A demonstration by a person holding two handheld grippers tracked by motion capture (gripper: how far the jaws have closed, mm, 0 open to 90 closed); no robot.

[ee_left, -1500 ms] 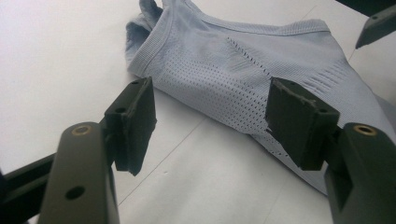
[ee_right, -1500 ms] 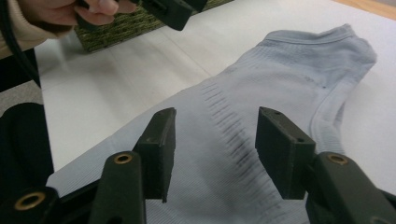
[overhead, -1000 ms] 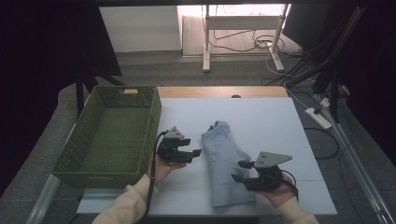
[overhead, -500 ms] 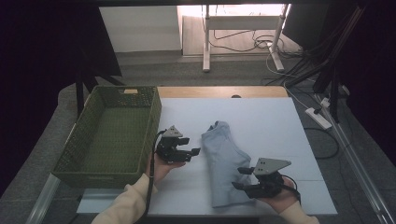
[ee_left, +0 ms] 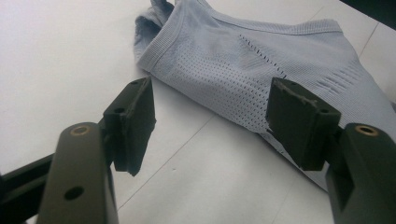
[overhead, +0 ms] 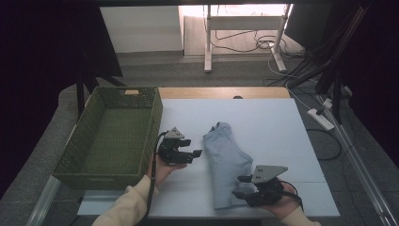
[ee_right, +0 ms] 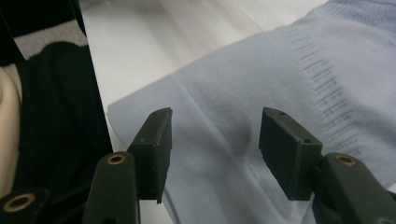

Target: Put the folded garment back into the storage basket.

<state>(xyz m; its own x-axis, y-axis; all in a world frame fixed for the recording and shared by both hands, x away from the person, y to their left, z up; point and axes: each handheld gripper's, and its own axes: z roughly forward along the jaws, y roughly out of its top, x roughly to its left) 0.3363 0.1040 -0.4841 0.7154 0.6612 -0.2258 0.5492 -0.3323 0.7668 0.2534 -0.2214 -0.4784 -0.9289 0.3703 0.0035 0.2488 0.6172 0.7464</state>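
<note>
On my left a green woven basket point(overhead: 110, 134) sits on the white counter point(overhead: 263, 120), its long side running away from me. A wooden strip point(overhead: 223, 92) edges the counter's far side. Beyond it stand white frame legs point(overhead: 207, 40) on grey floor, with tangled cables point(overhead: 256, 44). A white power strip point(overhead: 321, 119) lies off to my right.

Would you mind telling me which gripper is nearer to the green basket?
Left. The left gripper sits just beside the green basket's right wall, while the right gripper is farther off, at the light blue garment's near end.
</note>
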